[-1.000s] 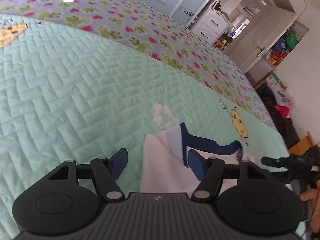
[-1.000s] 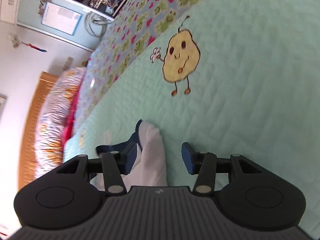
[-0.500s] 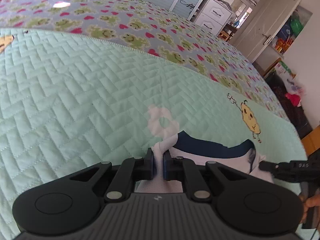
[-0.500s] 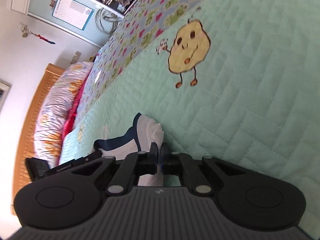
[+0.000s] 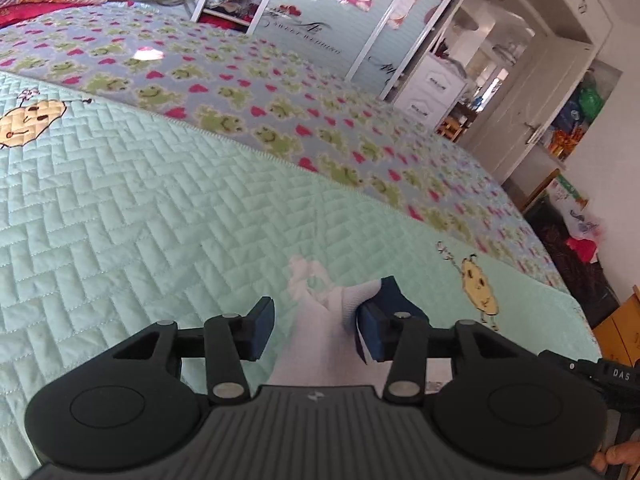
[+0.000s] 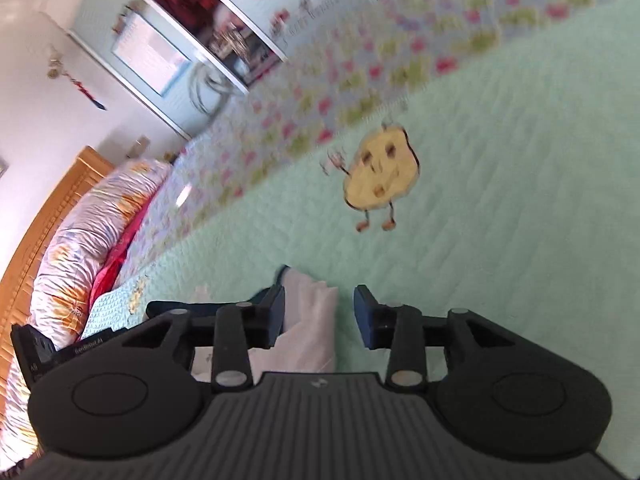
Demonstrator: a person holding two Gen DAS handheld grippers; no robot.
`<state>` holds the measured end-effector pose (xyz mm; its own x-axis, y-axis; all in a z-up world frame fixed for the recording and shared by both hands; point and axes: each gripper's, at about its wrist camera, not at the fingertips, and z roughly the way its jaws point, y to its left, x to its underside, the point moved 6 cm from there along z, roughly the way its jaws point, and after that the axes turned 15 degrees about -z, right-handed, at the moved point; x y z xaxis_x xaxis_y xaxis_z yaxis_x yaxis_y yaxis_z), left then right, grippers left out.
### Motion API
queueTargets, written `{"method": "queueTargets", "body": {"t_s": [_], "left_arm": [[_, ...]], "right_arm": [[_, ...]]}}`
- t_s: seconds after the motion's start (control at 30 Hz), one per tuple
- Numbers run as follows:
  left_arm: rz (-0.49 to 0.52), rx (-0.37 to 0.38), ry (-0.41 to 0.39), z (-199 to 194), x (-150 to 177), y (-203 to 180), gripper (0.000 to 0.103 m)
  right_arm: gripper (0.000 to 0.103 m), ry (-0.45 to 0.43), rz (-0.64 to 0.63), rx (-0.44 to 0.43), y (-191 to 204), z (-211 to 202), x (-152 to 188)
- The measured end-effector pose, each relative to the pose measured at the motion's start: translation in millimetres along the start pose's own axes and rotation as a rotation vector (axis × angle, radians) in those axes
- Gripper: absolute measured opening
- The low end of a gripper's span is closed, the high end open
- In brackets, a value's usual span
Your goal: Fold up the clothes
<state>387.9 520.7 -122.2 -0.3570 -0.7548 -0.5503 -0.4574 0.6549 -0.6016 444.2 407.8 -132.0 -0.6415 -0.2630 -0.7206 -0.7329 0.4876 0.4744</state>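
Note:
A white garment [image 5: 312, 360] with a navy collar [image 5: 394, 292] lies bunched on the mint quilt [image 5: 160, 220]. In the left wrist view a raised fold of it stands between the pads of my left gripper [image 5: 316, 330]. Its jaws are opening and the left pad is clear of the cloth. In the right wrist view a white fold of the garment [image 6: 308, 340] sits between the pads of my right gripper [image 6: 320, 316], nearer the left pad. Those jaws are opening too. The rest of the garment is hidden under both gripper bodies.
A frog-and-heart sheet [image 5: 280, 100] covers the bed beyond the quilt. Pillows [image 6: 92, 232] and a wooden headboard [image 6: 48, 208] lie at one end. White drawers [image 5: 436, 88], a doorway and floor clutter [image 5: 580, 240] lie past the bed's far side. A fingertip [image 5: 618, 458] shows at bottom right.
Both grippers went from open to shut on folds of the garment, and now their jaws have parted again. Both have lifted and tipped upward, so more of the room shows.

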Motion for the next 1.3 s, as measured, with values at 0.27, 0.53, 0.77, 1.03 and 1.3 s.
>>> {"method": "queueTargets", "body": {"t_s": [0.27, 0.53, 0.77, 1.03, 1.3], "left_arm": [[0.001, -0.116, -0.064, -4, -6, 7, 0.054], [0.155, -0.208, 0.038, 17, 17, 7, 0.055], [0.221, -0.228, -0.035, 5, 19, 6, 0.055], [0.267, -0.267, 0.023, 15, 21, -3, 0.052], [0.158, -0.253, 0.059, 18, 20, 7, 0.019]], "right_arm": [[0.042, 0.080, 0.052, -0.079, 39, -31, 69], [0.035, 0.064, 0.252, -0.162, 37, -22, 104], [0.004, 0.034, 0.245, -0.179, 26, -19, 118], [0.000, -0.062, 0.128, -0.184, 27, -20, 126], [0.000, -0.073, 0.121, -0.195, 28, -18, 127]]}}
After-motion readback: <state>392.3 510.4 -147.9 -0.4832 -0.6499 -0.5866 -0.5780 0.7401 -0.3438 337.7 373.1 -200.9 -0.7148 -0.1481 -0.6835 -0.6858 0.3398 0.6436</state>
